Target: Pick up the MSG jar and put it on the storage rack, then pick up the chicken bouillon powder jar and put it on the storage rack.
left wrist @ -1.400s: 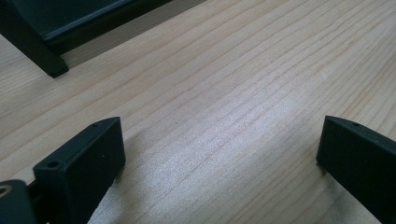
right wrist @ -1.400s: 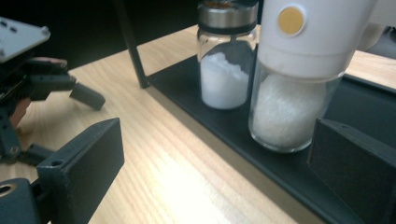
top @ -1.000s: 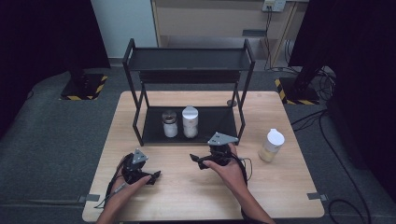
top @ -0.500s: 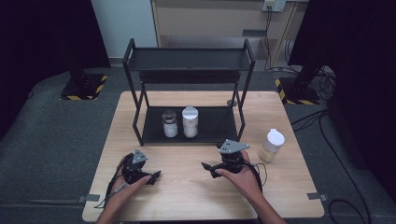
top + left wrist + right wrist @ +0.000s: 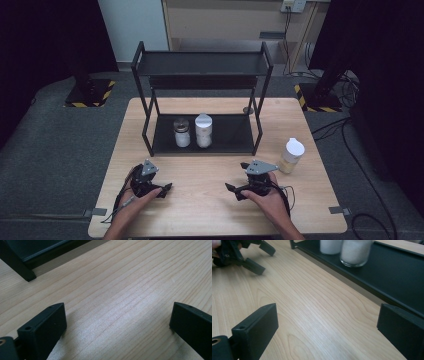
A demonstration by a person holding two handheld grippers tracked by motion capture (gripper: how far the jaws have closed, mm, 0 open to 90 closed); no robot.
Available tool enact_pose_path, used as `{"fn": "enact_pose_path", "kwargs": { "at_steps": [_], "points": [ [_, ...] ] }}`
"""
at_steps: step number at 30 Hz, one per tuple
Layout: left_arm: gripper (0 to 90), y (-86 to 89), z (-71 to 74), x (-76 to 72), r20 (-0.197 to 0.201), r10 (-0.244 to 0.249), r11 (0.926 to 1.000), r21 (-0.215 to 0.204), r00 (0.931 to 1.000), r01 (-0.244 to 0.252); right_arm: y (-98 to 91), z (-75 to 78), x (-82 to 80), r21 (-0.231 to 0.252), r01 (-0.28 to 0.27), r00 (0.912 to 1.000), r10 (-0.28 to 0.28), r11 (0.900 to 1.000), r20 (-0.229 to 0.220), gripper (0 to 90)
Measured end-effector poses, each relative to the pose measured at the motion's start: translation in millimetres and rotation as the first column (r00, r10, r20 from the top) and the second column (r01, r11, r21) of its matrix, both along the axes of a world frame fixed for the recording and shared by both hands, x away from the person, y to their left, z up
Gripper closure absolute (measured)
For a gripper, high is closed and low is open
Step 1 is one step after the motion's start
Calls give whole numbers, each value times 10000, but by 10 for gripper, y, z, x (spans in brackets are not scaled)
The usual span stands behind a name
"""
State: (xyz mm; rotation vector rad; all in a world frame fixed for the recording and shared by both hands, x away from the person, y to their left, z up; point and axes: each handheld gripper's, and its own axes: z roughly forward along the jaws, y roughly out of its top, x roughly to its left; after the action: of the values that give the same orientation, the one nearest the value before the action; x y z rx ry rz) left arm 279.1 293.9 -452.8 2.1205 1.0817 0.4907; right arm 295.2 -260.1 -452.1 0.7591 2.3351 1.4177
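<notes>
Pale wooden table [image 5: 210,200] on grey carpet [image 5: 60,150], dark room; left tongs [image 5: 167,188] and right tongs [image 5: 231,190] both agape, empty.

Black 2-tier rack [image 5: 202,70] at table [image 5: 210,210] far centre. Grey floor [image 5: 55,150] all around, hazard-striped base plates [image 5: 90,95] far left and right, cables [image 5: 345,150] on right.

The tabletop [image 5: 215,200] is evenly lit from above against dark surroundings; a soft sheen is seen, and near fingers [image 5: 42,332] are blurred.
</notes>
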Motion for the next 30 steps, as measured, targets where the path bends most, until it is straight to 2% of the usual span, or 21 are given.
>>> {"fn": "enact_pose_path", "kwargs": {
  "at_steps": [7, 16, 24, 30],
  "points": [
    [0, -6, 0, -7, 9, 34, 10000, 11, 10000, -34, -84, -48, -7, 78, 230, 9997, -229, 9997, -120, 38],
    [0, -9, 2, -10, 8, 54, 10000, 26, 10000, -54, -71, -95, -8, 69, 322, 9991, -320, 9995, -275, 41],
    [0, -10, 2, -11, 7, 61, 10000, 25, 10000, -61, -92, 14, -97, 476, 435, 9990, -441, 9979, 114, 33],
    [0, -7, 0, -8, -1, 51, 10000, 1, 10000, -51, -78, 109, -101, 523, 323, 9992, -334, 9981, 215, 34]
  ]
}}
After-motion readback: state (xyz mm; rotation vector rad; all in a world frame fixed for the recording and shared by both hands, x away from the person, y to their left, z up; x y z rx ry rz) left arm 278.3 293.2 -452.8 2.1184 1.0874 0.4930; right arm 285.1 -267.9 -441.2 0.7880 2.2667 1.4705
